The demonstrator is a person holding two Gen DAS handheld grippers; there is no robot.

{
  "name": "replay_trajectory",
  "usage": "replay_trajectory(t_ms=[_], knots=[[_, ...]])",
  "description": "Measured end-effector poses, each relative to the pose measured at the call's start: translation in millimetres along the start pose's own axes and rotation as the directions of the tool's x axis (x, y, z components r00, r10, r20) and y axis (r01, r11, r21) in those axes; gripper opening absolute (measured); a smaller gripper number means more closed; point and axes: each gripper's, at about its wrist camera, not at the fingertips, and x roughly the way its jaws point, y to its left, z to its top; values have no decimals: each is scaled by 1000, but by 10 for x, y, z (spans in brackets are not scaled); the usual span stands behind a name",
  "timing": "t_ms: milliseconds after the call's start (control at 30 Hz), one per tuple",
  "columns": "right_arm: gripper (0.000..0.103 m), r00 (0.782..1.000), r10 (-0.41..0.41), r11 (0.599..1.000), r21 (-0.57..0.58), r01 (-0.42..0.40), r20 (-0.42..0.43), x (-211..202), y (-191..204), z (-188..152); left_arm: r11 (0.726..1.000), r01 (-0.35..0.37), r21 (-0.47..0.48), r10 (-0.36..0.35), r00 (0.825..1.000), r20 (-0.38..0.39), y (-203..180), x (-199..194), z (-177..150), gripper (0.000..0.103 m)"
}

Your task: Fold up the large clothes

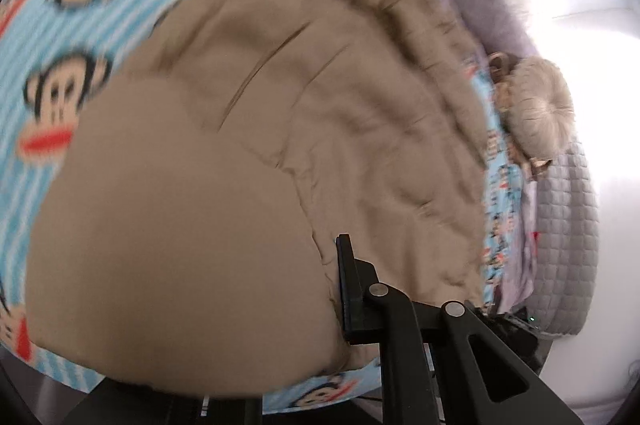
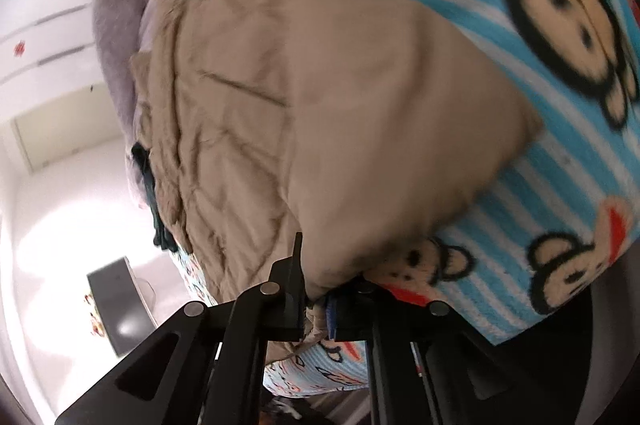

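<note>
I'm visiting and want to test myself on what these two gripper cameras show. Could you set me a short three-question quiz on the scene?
1. True or false: the tan garment lies on a plain white sheet.
2. Multiple choice: what is the right gripper doing? A) standing open above the bed; B) shut on the garment's edge; C) holding a pillow.
3. Fill in: the blue striped blanket is printed with cartoon ______ faces.

Key
1. False: it lies on the blue striped blanket.
2. B: tan cloth is pinched between its fingers.
3. Monkey.
</note>
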Motion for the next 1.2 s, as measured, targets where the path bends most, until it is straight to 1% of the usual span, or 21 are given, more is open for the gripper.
replay_trajectory(t_ms=[133, 300, 433, 533, 600, 667, 800, 933, 1000, 1067, 1100, 1200], knots=[[7, 1000, -21, 994, -109, 21, 7, -82, 364, 77, 997, 23, 68, -28, 997, 72, -350, -280, 253, 16], [7, 1000, -8, 976, -219, 15, 30, -191, 877, 312, 993, 21, 116, -39, 987, 154, -757, -444, 544, 16], [6, 999, 15, 947, -322, 0, 46, -292, 1374, 558, 993, 11, 121, -37, 976, 215, -1020, -544, 747, 16], [6, 999, 27, 918, -396, -8, 43, -325, 1682, 696, 994, -10, 109, -18, 968, 252, -1153, -613, 901, 16], [6, 998, 51, 908, -418, -36, 24, -346, 1846, 790, 996, -30, 89, 5, 963, 270, -1240, -644, 1022, 16], [6, 997, 78, 895, -441, -69, 3, -328, 2034, 913, 996, -33, 84, 8, 959, 283, -1281, -659, 1096, 16], [6, 997, 81, 861, -502, -77, -15, -229, 2378, 1105, 993, -66, 99, 36, 960, 278, -1434, -625, 1380, 16], [6, 998, 60, 826, -561, -57, -14, -50, 2718, 1288, 982, -114, 153, 74, 967, 242, -1581, -504, 1738, 16], [6, 999, 34, 820, -571, -29, -2, 63, 2834, 1399, 973, -144, 181, 104, 971, 214, -1646, -385, 1961, 16], [6, 1000, 28, 822, -569, -19, 7, 179, 2967, 1535, 964, -169, 204, 129, 973, 194, -1698, -274, 2147, 16], [6, 1000, 27, 821, -571, -16, 12, 214, 3024, 1582, 961, -178, 212, 143, 974, 174, -1714, -180, 2307, 16], [6, 999, 0, 810, -586, 23, 40, 417, 3230, 1780, 959, -188, 213, 162, 978, 133, -1710, 61, 2637, 16]])
